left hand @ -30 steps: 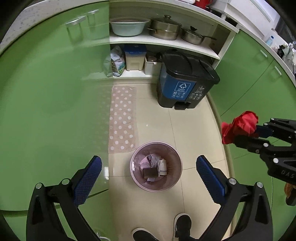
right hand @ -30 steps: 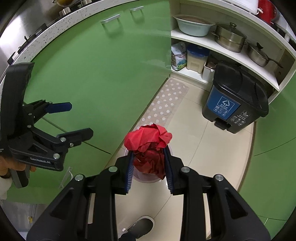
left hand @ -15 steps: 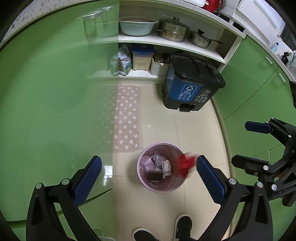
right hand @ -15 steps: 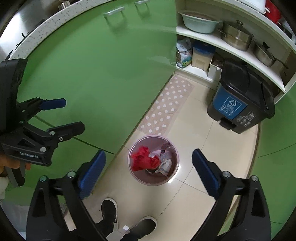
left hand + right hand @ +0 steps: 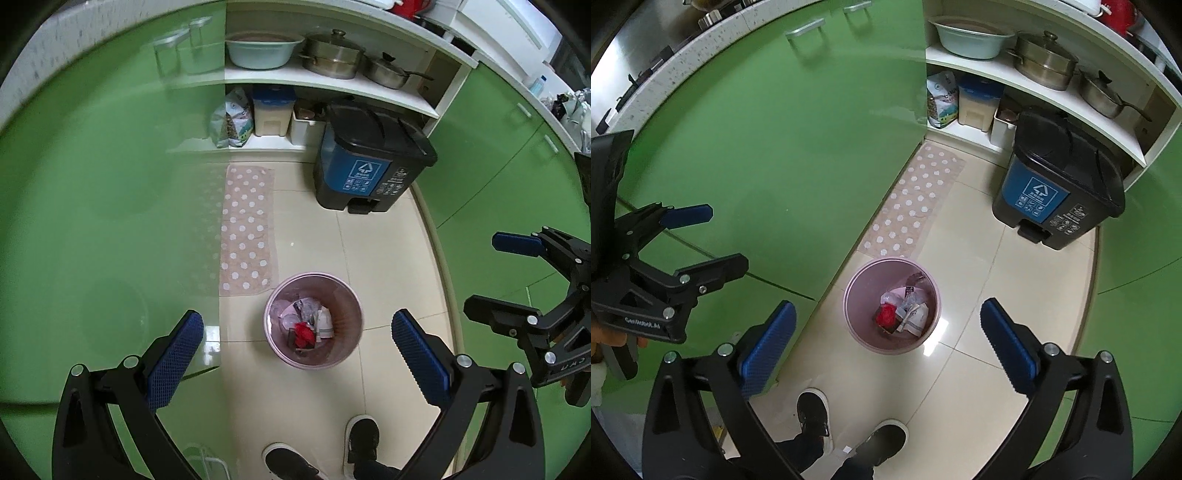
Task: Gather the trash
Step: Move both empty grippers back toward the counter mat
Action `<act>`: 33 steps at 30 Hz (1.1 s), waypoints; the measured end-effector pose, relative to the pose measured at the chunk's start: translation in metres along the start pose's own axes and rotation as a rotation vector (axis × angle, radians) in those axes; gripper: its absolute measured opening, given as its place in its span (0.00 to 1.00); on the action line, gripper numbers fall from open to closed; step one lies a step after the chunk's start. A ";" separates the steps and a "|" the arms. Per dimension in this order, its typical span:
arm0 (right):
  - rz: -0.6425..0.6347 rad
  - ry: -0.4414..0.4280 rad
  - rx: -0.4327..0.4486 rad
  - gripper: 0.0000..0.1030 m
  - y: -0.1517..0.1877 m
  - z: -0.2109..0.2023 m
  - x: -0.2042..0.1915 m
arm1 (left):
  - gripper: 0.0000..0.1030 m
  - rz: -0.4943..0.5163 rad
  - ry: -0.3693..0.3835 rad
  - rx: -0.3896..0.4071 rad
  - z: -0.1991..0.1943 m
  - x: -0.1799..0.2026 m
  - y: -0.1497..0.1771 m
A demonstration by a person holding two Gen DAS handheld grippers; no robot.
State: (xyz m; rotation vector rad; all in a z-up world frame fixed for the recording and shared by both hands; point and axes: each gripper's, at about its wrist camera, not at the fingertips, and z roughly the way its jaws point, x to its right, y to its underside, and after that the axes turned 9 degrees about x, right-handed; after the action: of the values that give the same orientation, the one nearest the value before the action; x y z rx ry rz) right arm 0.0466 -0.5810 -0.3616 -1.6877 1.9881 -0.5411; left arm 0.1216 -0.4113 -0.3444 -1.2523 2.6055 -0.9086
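Wastebasket (image 5: 313,321) on the floor beyond the person's shoes (image 5: 362,435), crumpled wad (image 5: 303,332) inside, mat (image 5: 248,229) just behind.

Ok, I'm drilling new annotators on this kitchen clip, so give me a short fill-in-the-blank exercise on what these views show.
1. The crumpled red wrapper lies inside the ____ wastebasket.
2. The right gripper has its jaws ____, with nothing between them.
3. The pedal bin with the black lid has a ____ front panel.
4. The floor mat is patterned with white ____.

Missing words: pink; open; blue; dots
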 end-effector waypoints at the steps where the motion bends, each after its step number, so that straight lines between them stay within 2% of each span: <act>1: 0.001 0.006 0.001 0.95 -0.002 -0.011 -0.002 | 0.95 0.000 0.003 0.004 -0.008 0.003 -0.001; 6: 0.002 0.026 -0.006 0.95 -0.012 -0.065 -0.012 | 0.95 -0.012 0.020 0.028 -0.067 0.023 -0.013; 11: -0.023 0.022 -0.012 0.96 -0.028 -0.137 -0.032 | 0.95 -0.031 0.012 0.057 -0.133 0.036 -0.023; 17: -0.083 -0.016 0.025 0.96 -0.053 -0.211 -0.070 | 0.95 -0.087 -0.049 0.104 -0.225 0.028 -0.030; 23: -0.193 -0.117 0.082 0.97 -0.085 -0.260 -0.137 | 0.95 -0.174 -0.164 0.168 -0.308 -0.010 -0.021; 33: -0.370 -0.321 0.121 0.97 -0.122 -0.270 -0.275 | 0.95 -0.339 -0.378 0.248 -0.418 -0.109 0.026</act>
State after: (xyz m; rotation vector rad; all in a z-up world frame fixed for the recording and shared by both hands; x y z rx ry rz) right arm 0.0218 -0.3307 -0.0450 -1.9369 1.4025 -0.4681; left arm 0.0318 -0.1227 -0.0348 -1.6334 1.9657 -0.9013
